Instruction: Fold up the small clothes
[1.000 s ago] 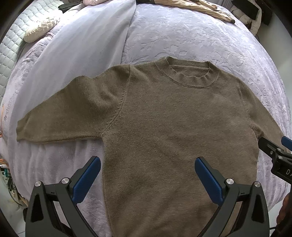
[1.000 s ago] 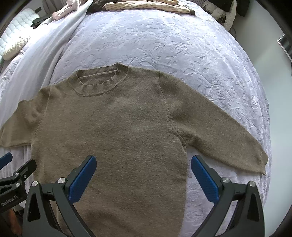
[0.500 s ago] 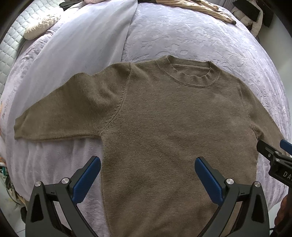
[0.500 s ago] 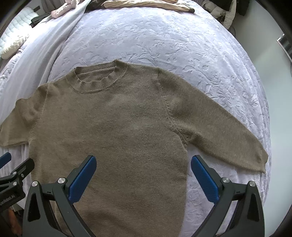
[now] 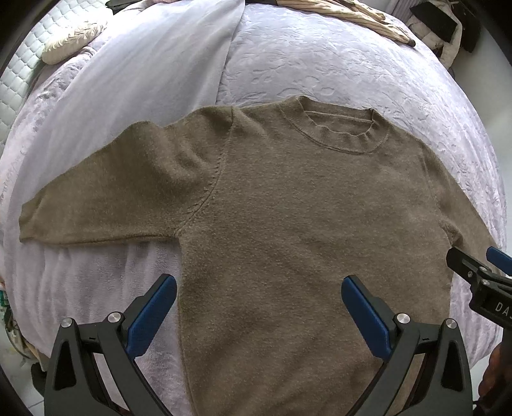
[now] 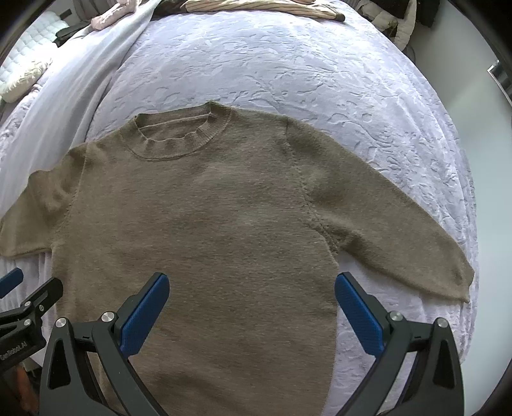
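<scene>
An olive-brown knit sweater (image 5: 288, 224) lies flat and face up on the bed, collar (image 5: 339, 131) pointing away and both sleeves spread out. Its left sleeve (image 5: 105, 198) reaches toward the bed's left side; in the right wrist view the sweater (image 6: 208, 230) shows its right sleeve (image 6: 384, 224) stretched to the right. My left gripper (image 5: 259, 307) hovers open above the lower left of the body, holding nothing. My right gripper (image 6: 252, 304) hovers open above the lower right of the body, also holding nothing. The hem lies below both views.
The bed wears a pale lilac embossed bedspread (image 6: 288, 70) with a smooth lighter sheet (image 5: 153, 73) folded over its left part. A striped garment (image 5: 345, 12) and other clothes lie at the far edge. A quilted pillow (image 5: 70, 41) sits far left.
Both grippers have drawn back slightly, so the sweater sits a little lower and farther in each view. The sweater itself has not moved, and both grippers stay open.
</scene>
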A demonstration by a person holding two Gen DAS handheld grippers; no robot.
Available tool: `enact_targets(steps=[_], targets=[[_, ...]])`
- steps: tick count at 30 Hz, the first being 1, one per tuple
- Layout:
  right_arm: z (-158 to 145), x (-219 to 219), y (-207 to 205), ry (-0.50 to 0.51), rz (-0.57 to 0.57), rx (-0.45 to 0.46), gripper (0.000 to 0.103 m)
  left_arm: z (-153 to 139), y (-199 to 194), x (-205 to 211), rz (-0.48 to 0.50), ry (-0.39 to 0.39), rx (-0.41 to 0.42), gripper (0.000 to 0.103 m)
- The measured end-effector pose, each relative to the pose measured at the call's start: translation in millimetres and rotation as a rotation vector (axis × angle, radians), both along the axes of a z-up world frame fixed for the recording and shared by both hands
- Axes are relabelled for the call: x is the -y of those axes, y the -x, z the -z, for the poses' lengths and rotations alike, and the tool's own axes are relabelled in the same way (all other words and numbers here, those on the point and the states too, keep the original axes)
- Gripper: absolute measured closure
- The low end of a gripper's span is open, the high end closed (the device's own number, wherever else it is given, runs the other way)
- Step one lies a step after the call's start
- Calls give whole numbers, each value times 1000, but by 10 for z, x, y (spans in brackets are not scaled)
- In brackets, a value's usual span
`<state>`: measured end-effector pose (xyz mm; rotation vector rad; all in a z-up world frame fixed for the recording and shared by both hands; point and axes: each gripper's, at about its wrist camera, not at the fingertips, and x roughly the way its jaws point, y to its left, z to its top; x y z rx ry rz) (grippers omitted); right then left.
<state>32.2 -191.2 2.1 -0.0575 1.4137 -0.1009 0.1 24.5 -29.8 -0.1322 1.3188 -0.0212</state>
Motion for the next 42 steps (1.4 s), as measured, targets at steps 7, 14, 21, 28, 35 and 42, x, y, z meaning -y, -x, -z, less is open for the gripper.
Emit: enact_targets(steps=[7,14,21,28,35,42], targets=[[2,-80,4,-3,-7,4,0,23,0,-61,-11,26,-2,0],[18,-196,21,-9,-28,-8,0,56,48,-261,-50,125,0,0],[24,-573,54,-25,-108,-14,0,247,98,-1234,-268,208,43,0],[81,-958,155,-52,-187,-31,0,479,366,-2814,-565,285,226,0],[150,-1238,281,-68,-245,-64,0,945,604,-3756,-777,536,303,0],[224,-1436,373,-62,-289,-88,0,1045,560,-3919,-816,565,343,93]])
